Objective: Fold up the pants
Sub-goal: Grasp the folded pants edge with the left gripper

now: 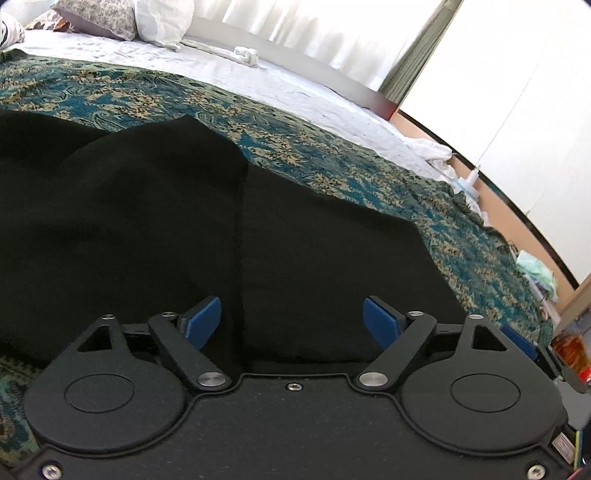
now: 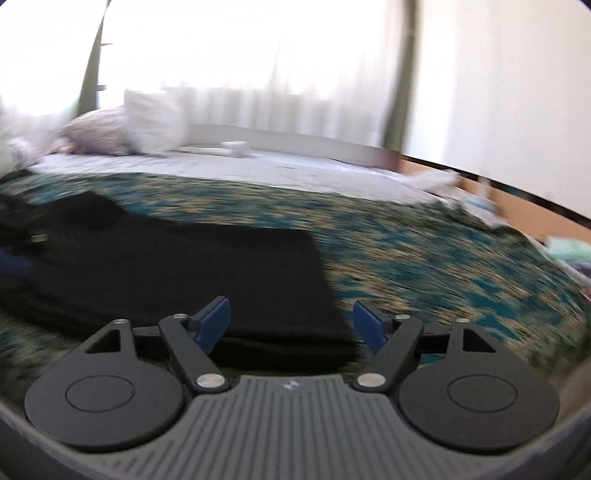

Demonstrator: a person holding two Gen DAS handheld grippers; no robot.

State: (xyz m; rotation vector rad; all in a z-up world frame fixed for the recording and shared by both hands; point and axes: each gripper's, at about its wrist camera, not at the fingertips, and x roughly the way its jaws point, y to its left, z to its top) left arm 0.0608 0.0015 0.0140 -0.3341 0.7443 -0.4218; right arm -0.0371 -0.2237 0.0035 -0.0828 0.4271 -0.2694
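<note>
Black pants lie on the teal and gold patterned bedspread, with one layer folded over another along a vertical edge. My left gripper is open, its blue pads close above the near edge of the pants, holding nothing. In the right wrist view the pants lie flat to the left and centre, blurred. My right gripper is open and empty, above the pants' near right corner.
Pillows and a white sheet lie at the far end of the bed. Curtains and a white wall stand behind. The bed's right edge drops to a floor with clutter.
</note>
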